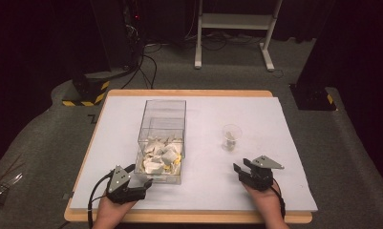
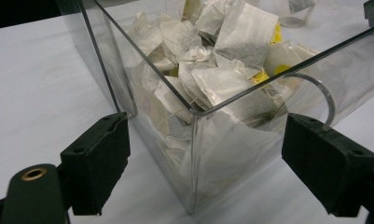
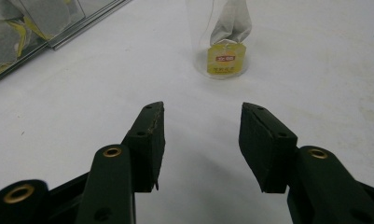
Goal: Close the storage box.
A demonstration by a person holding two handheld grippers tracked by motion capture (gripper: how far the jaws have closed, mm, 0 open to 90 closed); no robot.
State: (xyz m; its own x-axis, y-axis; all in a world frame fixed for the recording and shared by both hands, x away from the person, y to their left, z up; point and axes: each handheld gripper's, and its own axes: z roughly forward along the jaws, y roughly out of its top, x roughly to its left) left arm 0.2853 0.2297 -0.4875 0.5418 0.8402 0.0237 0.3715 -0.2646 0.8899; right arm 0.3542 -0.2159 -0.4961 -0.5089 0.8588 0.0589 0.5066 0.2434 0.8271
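The clear box [image 1: 163, 138] of tea bags [image 1: 161, 156] stands left of centre in the high view, its long side running away from the person, with the bags heaped in the near end. To its right, well apart, sits a small clear cup [image 1: 231, 137] that already holds one tea bag [image 3: 231, 23], whose yellow tag [image 3: 226, 59] hangs against the glass in the upper middle of the right gripper view.

The work looks to be moving bags from box to cup. To do it well, I judge the left tongs [image 1: 143, 181] should steady the box by its near corner rather than pinch hard, since the thin wall may slide on the desk [image 1: 206, 195]. The right tongs [image 1: 240, 169] should come over the rim and take a single bag by an upper edge or tag, so that its neighbours do not lift with it.

In the left gripper view, the left tongs [image 2: 201, 172] gape wide, the near corner of the box [image 2: 194, 154] standing between the two pads and apparently touching neither. The left tongs lie at the lower left of the high view, just beside the box's near wall. The right tongs [image 3: 201, 140] are parted and hold nothing, aimed at the cup from the lower right, near it but clear of it.
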